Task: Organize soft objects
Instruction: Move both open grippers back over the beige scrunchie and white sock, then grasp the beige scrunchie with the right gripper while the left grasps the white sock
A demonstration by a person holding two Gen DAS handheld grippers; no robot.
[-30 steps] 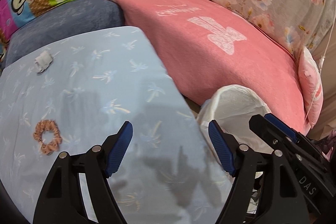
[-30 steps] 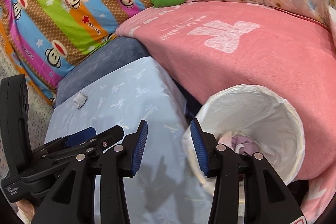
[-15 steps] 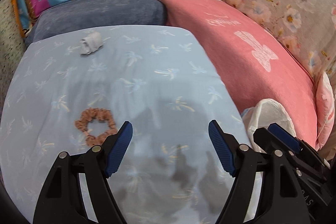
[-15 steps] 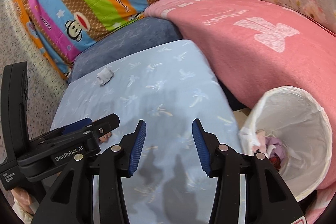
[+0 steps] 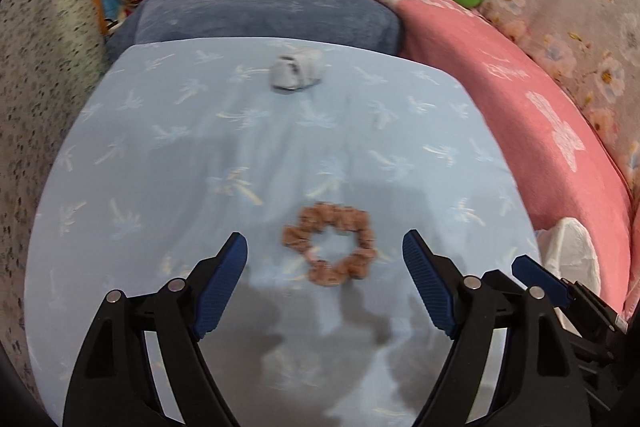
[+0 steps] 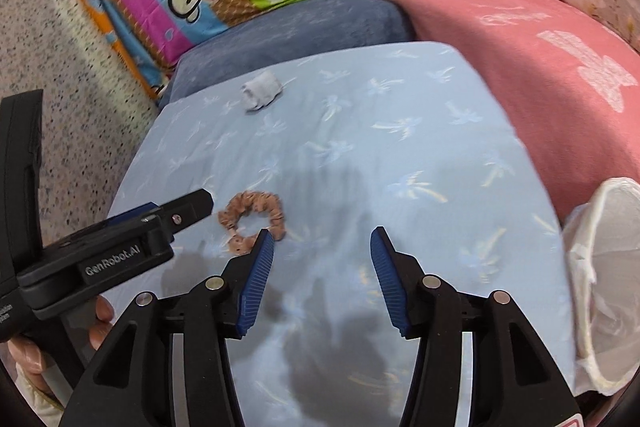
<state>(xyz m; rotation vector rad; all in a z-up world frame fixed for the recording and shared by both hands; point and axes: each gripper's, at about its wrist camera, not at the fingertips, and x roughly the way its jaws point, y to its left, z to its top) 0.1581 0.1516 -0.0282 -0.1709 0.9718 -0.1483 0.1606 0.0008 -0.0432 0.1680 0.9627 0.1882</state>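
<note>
The brown scrunchie (image 5: 330, 245) is lying low in the centre of the left wrist frame, between the left gripper (image 5: 325, 281)'s opening, empty jaws. It is looking light, limp and easily squashed, so pinching across one side of its ring is likely best. The right gripper (image 6: 322, 279), lower centre, is also opening on nothing.

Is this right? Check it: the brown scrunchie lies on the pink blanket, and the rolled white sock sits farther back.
Not quite. The brown scrunchie lies on the light blue palm-print sheet, not the pink blanket; the left wrist view shows it. The rolled white sock does sit farther back.
</note>
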